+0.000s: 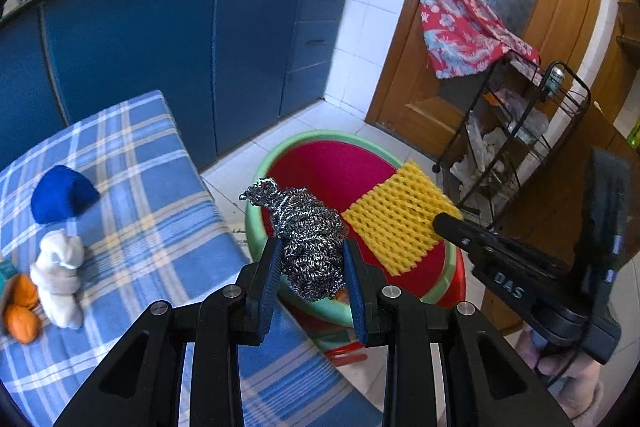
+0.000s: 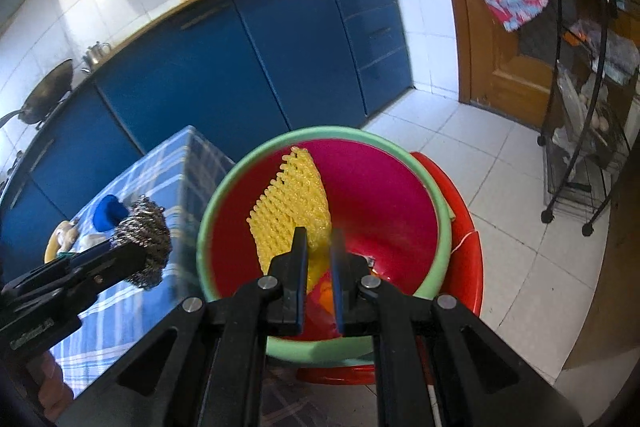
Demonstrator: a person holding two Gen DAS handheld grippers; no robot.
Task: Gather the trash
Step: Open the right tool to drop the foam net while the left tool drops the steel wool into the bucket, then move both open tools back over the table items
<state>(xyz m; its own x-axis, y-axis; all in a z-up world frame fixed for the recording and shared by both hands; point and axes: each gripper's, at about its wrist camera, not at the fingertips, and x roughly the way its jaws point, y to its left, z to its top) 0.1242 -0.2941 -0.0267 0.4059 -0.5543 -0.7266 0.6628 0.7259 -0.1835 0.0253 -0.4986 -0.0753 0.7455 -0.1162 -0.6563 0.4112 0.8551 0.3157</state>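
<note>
Both grippers loaded at the basin.
Left gripper (image 1: pixel 310 259) clamps a steel scourer (image 1: pixel 308 239) at the basin's (image 2: pixel 436 183) near rim; right gripper (image 2: pixel 320 247) pinches yellow foam netting (image 2: pixel 292 203) above the basin's red interior, beside the checked table (image 1: pixel 132 195).

Colour overload here. The worktop (image 1: pixel 132 163) wears a blue plaid cloth with white and pale cream stripes. Near its left edge sit a solid royal-blue lump (image 1: pixel 62 194), a crumpled white wad (image 1: pixel 60 277) and some orange peel (image 1: pixel 21 309). The basin (image 2: pixel 438 195) is magenta-red inside with a mint-green rim, and it sits on a bright red stool (image 2: pixel 464 259). The foam net (image 1: pixel 394 219) is sunny yellow in a honeycomb mesh pattern. The steel scrubber (image 1: pixel 310 239) is shiny silver-grey with dark coils. Both sets of fingers (image 1: pixel 269 279) are black, the left ones with blue ribbed pads. Cabinets (image 1: pixel 168 39) are deep blue, the floor (image 2: pixel 500 163) is white tile, and the hanging cloth (image 1: pixel 464 23) is red with light blue and white florals.
</note>
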